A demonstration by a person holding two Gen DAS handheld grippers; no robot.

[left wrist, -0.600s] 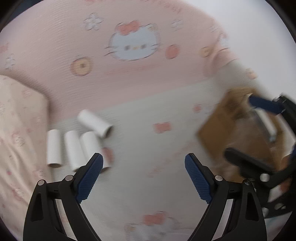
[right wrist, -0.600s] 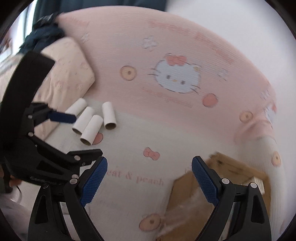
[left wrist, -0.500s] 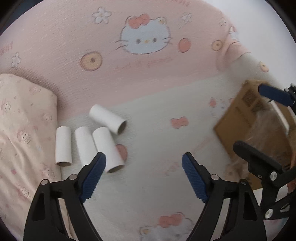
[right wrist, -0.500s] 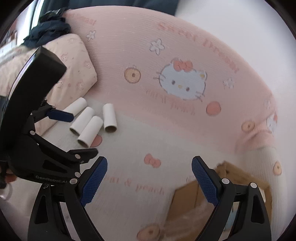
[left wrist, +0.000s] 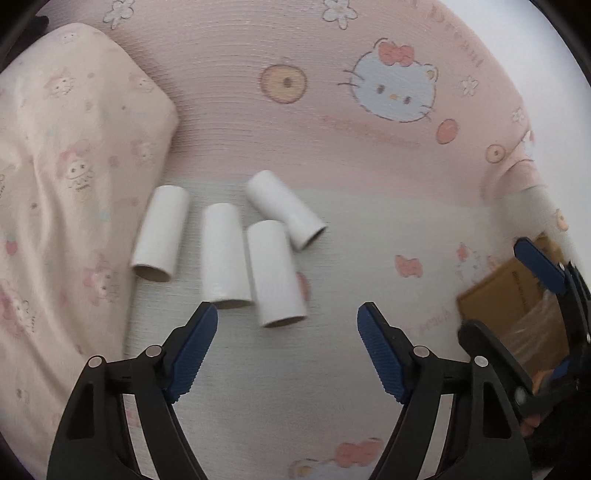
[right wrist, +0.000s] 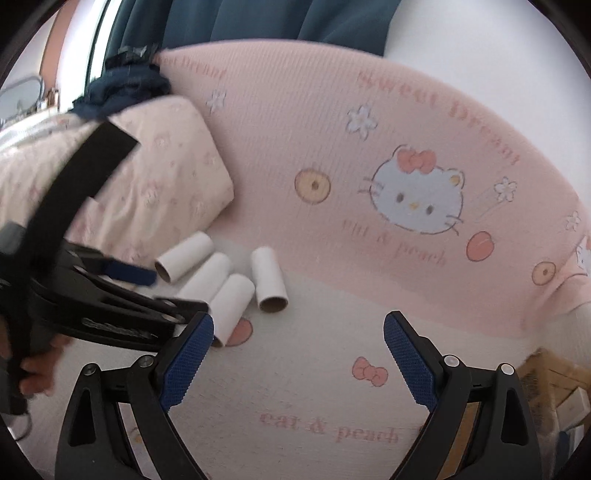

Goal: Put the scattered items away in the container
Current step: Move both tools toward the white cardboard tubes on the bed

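Several white cardboard tubes lie on a Hello Kitty bed sheet. In the left wrist view the nearest tube lies just ahead of my open, empty left gripper, with others beside it. The brown cardboard box is at the right, partly hidden by my right gripper's fingers. In the right wrist view my right gripper is open and empty; the tubes lie ahead to the left, the box at the lower right.
A pink patterned pillow lies left of the tubes. A raised pink quilt fold runs behind them. My left gripper's body fills the left of the right wrist view. Dark curtains hang behind the bed.
My left gripper has swung left and closer to the tubes, which now sit centre frame; the box slid to the right edge. My right gripper turned left too, away from the box.
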